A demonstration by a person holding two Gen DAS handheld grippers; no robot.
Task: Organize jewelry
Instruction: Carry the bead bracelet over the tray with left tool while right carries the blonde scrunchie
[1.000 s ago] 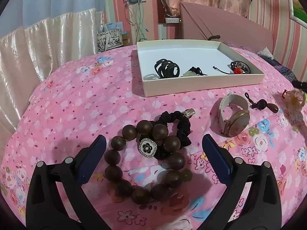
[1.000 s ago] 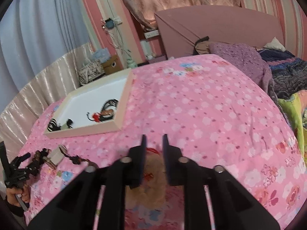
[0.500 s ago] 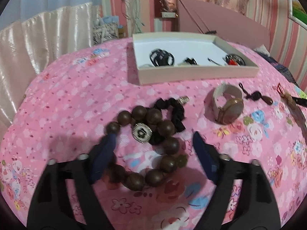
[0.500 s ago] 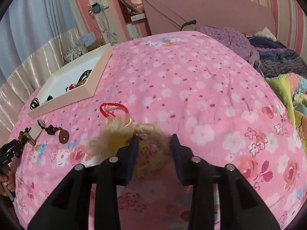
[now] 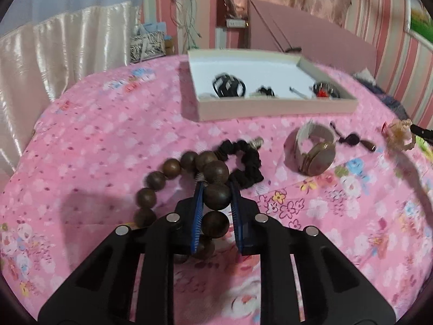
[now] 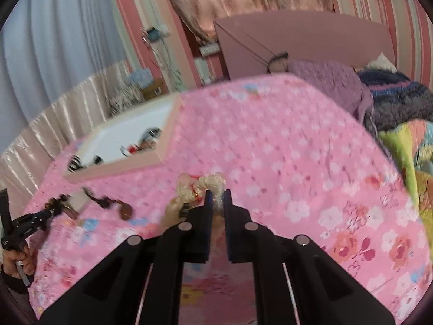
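The beads (image 5: 213, 187), a bracelet of big brown wooden balls, now sit pinched between the blue pads of the left hand-held gripper (image 5: 216, 187). A second ago those jaws stood wide on either side of the whole loop; they have just been closing and now press one bead from both sides, with further beads strung in line behind and ahead of it. The rest of the loop trails off to the gripper's left on the bed (image 5: 108, 135). The flower ring that lay on the beads earlier is no longer clearly visible. Just ahead of the tips lies a black scrunchie (image 5: 243, 159), touching the beads. Ahead and to the right is a watch (image 5: 314, 149), then a dark cord charm (image 5: 354, 139). Farther ahead stands the tray (image 5: 270, 109), with dark hair ties and small pieces inside. The left gripper tilts steeply down toward the bed.

The right hand-held gripper (image 6: 216, 197) was partly open over a cream frilly scrunchie (image 6: 200, 187) a second ago; its jaws have just been closing and are now nearly together, nipping the scrunchie's edge, a red cord (image 6: 193, 189) tangled in it. This view is blurred. The tray (image 6: 162, 151) lies ahead to its left. At far left a hand (image 6: 13, 260) grips the other gripper's handle.
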